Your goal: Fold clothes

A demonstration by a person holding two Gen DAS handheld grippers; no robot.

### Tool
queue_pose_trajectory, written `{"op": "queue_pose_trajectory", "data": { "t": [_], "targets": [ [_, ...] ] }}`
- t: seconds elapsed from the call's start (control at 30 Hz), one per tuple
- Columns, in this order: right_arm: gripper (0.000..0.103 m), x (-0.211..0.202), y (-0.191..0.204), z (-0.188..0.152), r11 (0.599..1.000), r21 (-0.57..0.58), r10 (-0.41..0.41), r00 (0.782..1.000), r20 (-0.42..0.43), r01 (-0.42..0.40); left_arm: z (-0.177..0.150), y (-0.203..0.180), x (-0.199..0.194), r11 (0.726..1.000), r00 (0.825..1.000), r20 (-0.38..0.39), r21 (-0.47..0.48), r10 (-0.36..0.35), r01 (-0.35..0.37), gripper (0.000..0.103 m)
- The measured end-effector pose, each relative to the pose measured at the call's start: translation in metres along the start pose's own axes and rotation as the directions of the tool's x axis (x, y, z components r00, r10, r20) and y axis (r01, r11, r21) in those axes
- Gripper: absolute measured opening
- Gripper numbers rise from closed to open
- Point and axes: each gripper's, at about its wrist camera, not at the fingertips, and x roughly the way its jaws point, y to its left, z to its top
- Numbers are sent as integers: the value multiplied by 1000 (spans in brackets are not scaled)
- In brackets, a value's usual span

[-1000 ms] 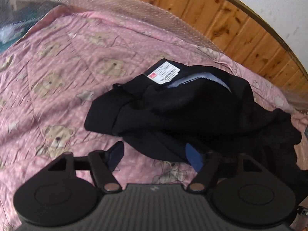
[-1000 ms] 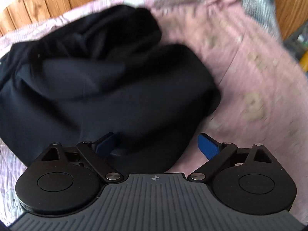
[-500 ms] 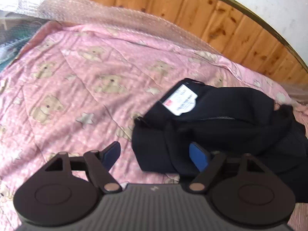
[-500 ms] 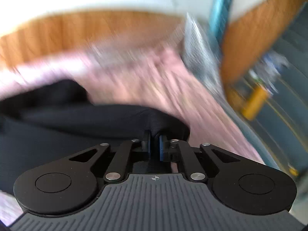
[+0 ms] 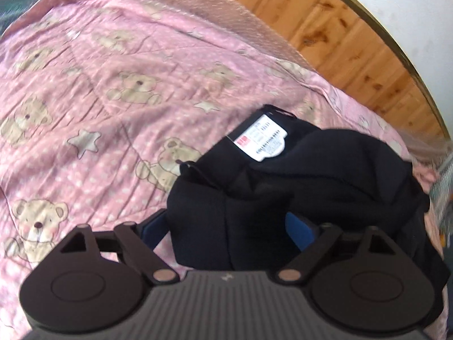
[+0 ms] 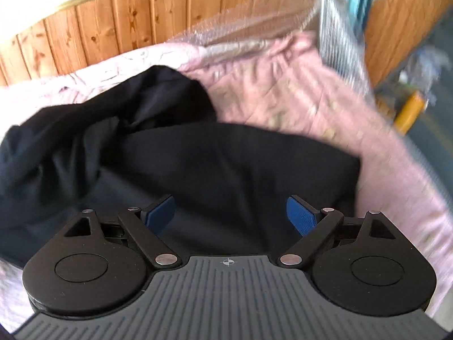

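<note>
Black garment (image 5: 325, 175) bunched on pink quilt (image 5: 99, 90), left hand-held gripper (image 5: 226, 226) apparently straddling its edge, right hand-held gripper (image 6: 230, 212) spread above it

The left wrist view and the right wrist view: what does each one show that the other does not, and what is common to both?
Only the left wrist view shows the white label on the black garment and the quilt's teddy bear print. Only the right wrist view shows a yellow object beyond the bed. Both show the black garment on the pink quilt, wooden wall panelling, and open jaws.
</note>
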Motion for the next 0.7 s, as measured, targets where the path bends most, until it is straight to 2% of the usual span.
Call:
{"op": "queue_pose_trajectory", "data": {
  "t": [0.03, 0.07, 0.1, 0.13, 0.17, 0.23, 0.33, 0.43, 0.47, 0.53, 0.57, 0.6, 0.63, 0.7],
  "targets": [
    [89, 2, -3, -3, 1000, 26, 2, 1000, -17, -1, 3, 0, -4, 999, 1000, 10, -22, -27, 28, 93],
    [89, 4, -6, -7, 999, 42, -3, 999, -34, 4, 8, -2, -16, 997, 997, 27, -33, -69, 69, 90],
    [89, 7, -10, -13, 999, 52, -10, 999, -49, 13, 13, -4, -27, 993, 993, 45, -43, -109, 111, 77],
    [89, 7, -14, -18, 998, 63, -20, 998, -63, 24, 18, -6, -39, 987, 987, 64, -52, -150, 153, 20],
    [89, 5, -18, -25, 996, 77, -36, 997, -74, 42, 24, -8, -51, 979, 978, 83, -61, -190, 195, 4],
    [89, 2, -33, -33, 991, 102, -76, 994, -80, 84, 34, -12, -74, 958, 956, 121, -75, -268, 278, 3],
    [89, 0, -56, -38, 980, 127, -146, 987, -62, 152, 54, -15, -119, 915, 909, 199, -103, -366, 391, 3],
    [89, -4, -73, -43, 974, 160, -155, 987, -46, 160, 95, 12, -218, 898, 870, 367, -164, -329, 409, 3],
    [89, -5, -78, -45, 972, 172, -153, 987, -41, 158, 109, 21, -245, 904, 871, 396, -183, -292, 387, 3],
    [90, 0, -79, -47, 974, 190, -117, 992, -48, 124, 135, 38, -284, 935, 903, 393, -223, -173, 276, 4],
    [90, 3, -77, -48, 975, 198, -90, 994, -54, 99, 145, 46, -291, 949, 923, 369, -234, -113, 210, 5],
    [90, 7, -75, -49, 976, 205, -64, 996, -61, 75, 150, 54, -284, 964, 946, 319, -232, -51, 130, 6],
    [90, 12, -70, -50, 977, 208, -32, 997, -70, 46, 156, 62, -277, 973, 963, 269, -225, 13, 50, 8],
    [90, 27, -52, -47, 983, 180, 46, 995, -93, -28, 144, 77, -248, 975, 984, 157, -215, 89, -53, 14]
  ]
}}
